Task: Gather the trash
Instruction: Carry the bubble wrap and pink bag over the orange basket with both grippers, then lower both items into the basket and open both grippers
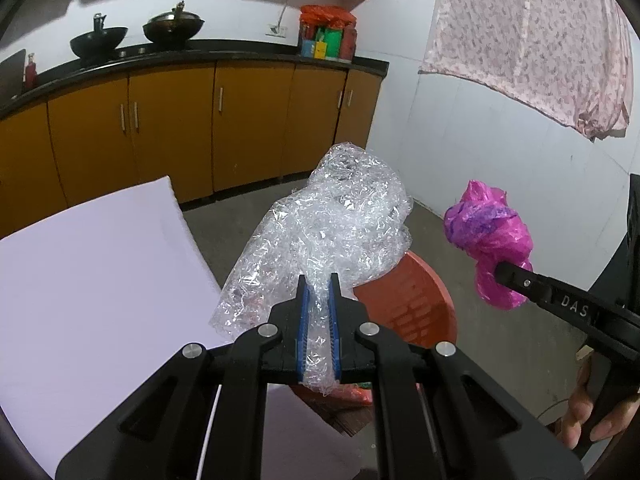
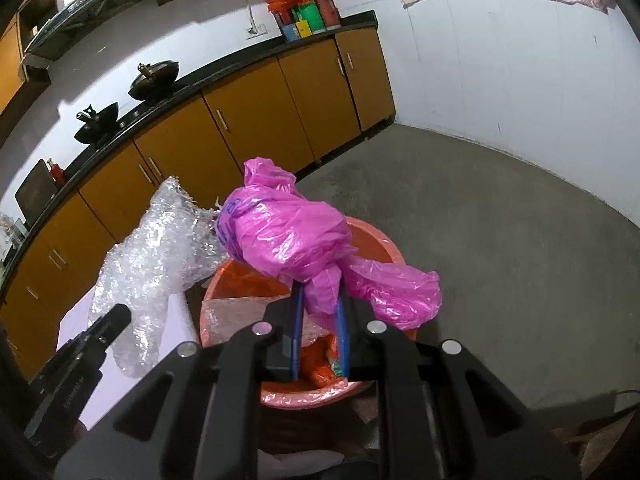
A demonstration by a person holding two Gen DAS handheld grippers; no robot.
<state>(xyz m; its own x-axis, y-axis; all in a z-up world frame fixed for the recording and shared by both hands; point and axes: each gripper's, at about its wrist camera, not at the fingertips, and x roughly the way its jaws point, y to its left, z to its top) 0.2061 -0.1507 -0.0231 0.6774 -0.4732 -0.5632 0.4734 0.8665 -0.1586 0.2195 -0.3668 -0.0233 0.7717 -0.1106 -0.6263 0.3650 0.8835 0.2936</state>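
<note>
My left gripper (image 1: 319, 286) is shut on a crumpled sheet of clear bubble wrap (image 1: 332, 220) and holds it in the air above the orange bin (image 1: 412, 300). My right gripper (image 2: 320, 300) is shut on a crumpled pink plastic bag (image 2: 288, 236), held directly over the orange bin (image 2: 380, 244), which has other trash inside. In the left wrist view the pink bag (image 1: 490, 240) hangs to the right of the bubble wrap. In the right wrist view the bubble wrap (image 2: 160, 256) sits left of the pink bag, with the left gripper's finger (image 2: 108, 324) below it.
A white table (image 1: 92, 280) lies left of the bin. Orange cabinets (image 1: 172, 128) under a black counter with two woks (image 1: 98, 40) line the far wall. Grey floor (image 2: 500, 240) spreads to the right. A floral cloth (image 1: 532, 36) hangs on the right wall.
</note>
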